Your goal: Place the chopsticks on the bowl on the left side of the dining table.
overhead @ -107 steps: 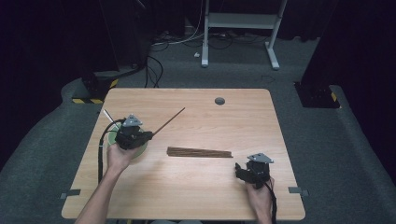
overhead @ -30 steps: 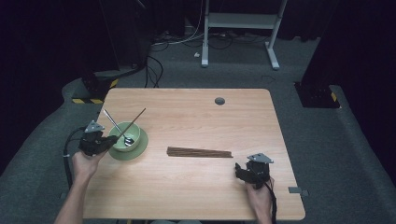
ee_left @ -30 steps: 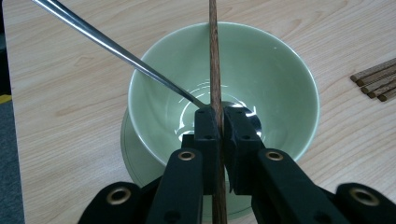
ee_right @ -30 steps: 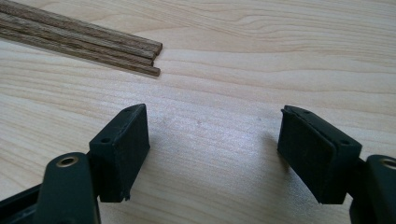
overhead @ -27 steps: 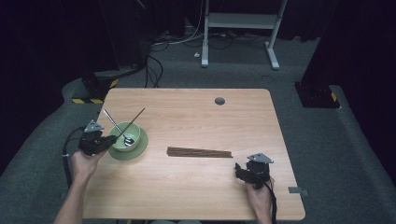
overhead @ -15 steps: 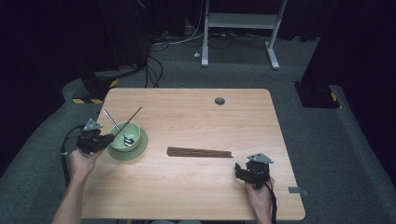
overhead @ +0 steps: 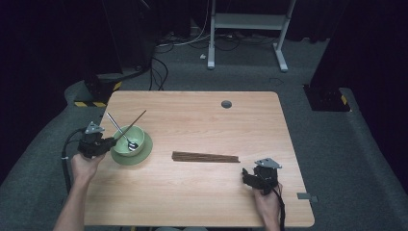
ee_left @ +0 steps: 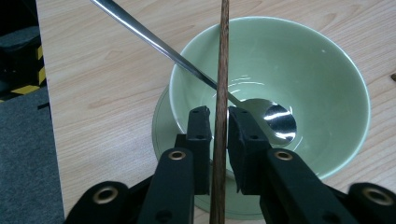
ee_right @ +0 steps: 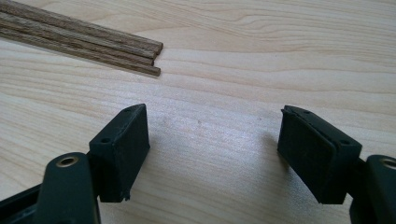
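Note:
A pale green bowl (overhead: 129, 139) (ee_left: 303, 70) stands on a matching saucer (overhead: 144, 153) at the table's left, with a metal spoon (overhead: 120, 132) (ee_left: 154, 42) leaning in it. A dark wooden chopstick (overhead: 137, 119) (ee_left: 223, 56) lies across the bowl's rim and runs back between the jaws of my left gripper (overhead: 108, 143) (ee_left: 218, 114). Those jaws have just been opening, and the pads stand a hair off the stick. My right gripper (overhead: 250, 177) (ee_right: 215, 126) rests open on the table at the front right, with nothing between its jaws.
A bundle of several wooden chopsticks (overhead: 206, 157) (ee_right: 79, 37) lies flat mid-table, just beyond and left of the right gripper. A round cable hole (overhead: 226, 104) sits near the far edge. The table's left edge is close behind the left gripper.
Since the earliest frame the left gripper has moved left, from over the bowl to beside it, and the chopstick now leans across the bowl. The right gripper has stayed put.

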Demonstrator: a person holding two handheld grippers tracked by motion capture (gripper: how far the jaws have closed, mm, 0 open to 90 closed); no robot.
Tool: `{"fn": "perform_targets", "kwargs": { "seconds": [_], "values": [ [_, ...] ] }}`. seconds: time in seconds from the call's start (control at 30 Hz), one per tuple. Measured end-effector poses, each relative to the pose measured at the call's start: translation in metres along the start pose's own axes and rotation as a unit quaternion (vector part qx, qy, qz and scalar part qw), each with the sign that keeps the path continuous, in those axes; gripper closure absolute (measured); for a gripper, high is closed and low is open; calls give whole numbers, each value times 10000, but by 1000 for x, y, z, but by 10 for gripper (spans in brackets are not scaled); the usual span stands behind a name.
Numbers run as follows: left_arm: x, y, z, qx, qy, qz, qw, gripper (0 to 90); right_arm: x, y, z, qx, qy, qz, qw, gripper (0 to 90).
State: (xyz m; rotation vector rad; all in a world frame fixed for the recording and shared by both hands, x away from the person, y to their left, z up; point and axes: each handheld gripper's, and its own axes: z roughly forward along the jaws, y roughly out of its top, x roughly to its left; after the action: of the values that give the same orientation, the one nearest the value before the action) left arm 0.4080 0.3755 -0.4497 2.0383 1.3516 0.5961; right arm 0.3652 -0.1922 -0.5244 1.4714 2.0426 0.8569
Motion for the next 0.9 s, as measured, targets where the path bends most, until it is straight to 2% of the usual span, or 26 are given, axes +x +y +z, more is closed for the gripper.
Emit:
{"fn": "perform_targets", "kwargs": {
  "seconds": [0.37, 0.73, 0.9],
  "values": [
    [-3, 2, -3, -162, 62, -284, 9994, 595, 0, 0, 0, 1, 1, -1, 10000, 244],
    [-15, 10, -4, -267, 77, -283, 9992, 488, 0, 0, 0, -3, -1, -1, 10000, 243],
    [-20, 13, -5, -361, -25, -341, 9988, 460, 0, 0, 0, -3, -1, 2, 10000, 243]
  ]
}}
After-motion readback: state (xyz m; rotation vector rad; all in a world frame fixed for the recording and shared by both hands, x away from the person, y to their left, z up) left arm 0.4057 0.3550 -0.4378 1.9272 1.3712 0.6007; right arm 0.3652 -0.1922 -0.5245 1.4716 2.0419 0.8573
